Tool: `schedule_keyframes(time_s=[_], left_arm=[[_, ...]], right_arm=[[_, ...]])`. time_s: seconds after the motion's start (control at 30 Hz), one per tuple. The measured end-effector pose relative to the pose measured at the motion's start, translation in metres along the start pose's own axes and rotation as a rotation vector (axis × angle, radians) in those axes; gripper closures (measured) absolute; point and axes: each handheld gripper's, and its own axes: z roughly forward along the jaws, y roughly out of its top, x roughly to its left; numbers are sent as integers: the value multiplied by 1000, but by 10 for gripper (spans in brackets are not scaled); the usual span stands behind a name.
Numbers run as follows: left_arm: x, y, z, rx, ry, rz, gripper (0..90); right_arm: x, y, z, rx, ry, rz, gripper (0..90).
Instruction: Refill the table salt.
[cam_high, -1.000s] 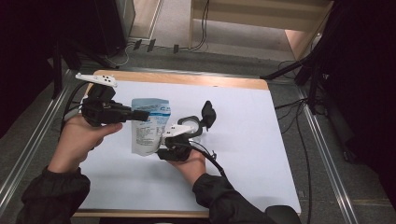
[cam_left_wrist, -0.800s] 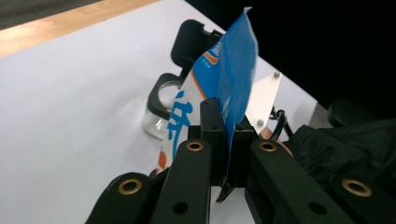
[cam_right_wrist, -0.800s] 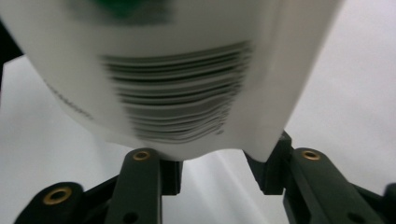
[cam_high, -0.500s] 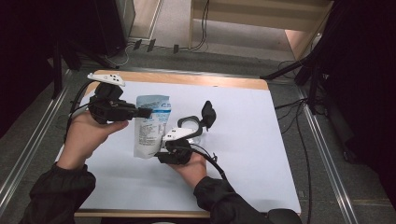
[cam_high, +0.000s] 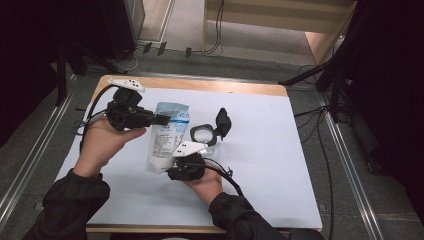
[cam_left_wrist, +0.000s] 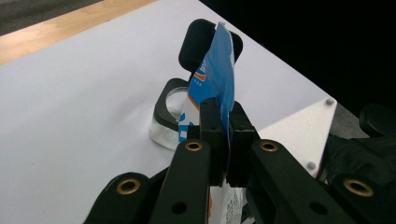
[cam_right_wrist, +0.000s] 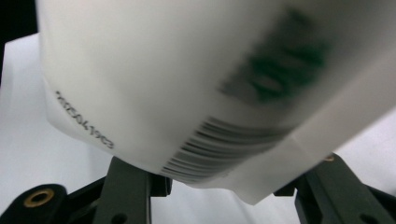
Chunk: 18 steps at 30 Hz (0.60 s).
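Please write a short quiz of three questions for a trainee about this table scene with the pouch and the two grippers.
1. True or false: the left gripper is clamped on the blue top edge of the pouch.
2. What stands on the table just behind the pouch? A) a clear container with an open black lid B) a red cup C) a pair of scissors
3. Fill in: the bottom end of the pouch, with the barcode, sits between the jaws of the ____ gripper.

Key:
1. True; both pads pinch the thin edge.
2. A, the container, its lid tipped back.
3. Right; the right gripper has just been opening its jaws around the pouch.
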Motion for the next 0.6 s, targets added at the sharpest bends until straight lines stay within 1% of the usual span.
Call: schedule_keyframes(time_s=[0.07, 0.1, 0.17, 0.23, 0.3, 0.33, 0.37, 0.4, 0.47, 0.5, 0.57, 0.6], left_arm=[[0, 0, 3, 2, -4, 5, 892], [0, 1, 4, 5, -5, 7, 891], [0, 1, 6, 7, -7, 6, 884], [0, 1, 7, -1, -12, 4, 872], [1, 1, 10, 5, -22, 4, 854], [2, 0, 12, 17, -24, 11, 851], [2, 0, 14, 19, -17, 13, 868], [2, 0, 15, 15, -24, 10, 881], [3, 0, 17, 16, -20, 3, 890], [4, 0, 17, 21, -15, 7, 893], [5, 0, 19, 19, -10, 2, 896], [6, 0, 20, 19, -12, 0, 896]], right_arm=[[2, -1, 0, 1, 10, -6, 583], [2, -1, -1, 0, 25, 1, 606], [1, -3, -1, 1, 55, 19, 620], [0, -3, -1, -1, 67, 37, 632], [-2, -3, -3, -2, 68, 46, 636], [-2, -4, -3, -4, 69, 48, 636], [-3, -4, -4, -6, 74, 53, 636], [-3, -4, -4, -10, 76, 56, 636], [-4, -4, -5, -13, 76, 58, 627], [-4, -5, -5, -16, 71, 56, 622], [-2, -5, -5, -25, 68, 50, 581], [-1, -5, -5, -30, 62, 37, 566]])
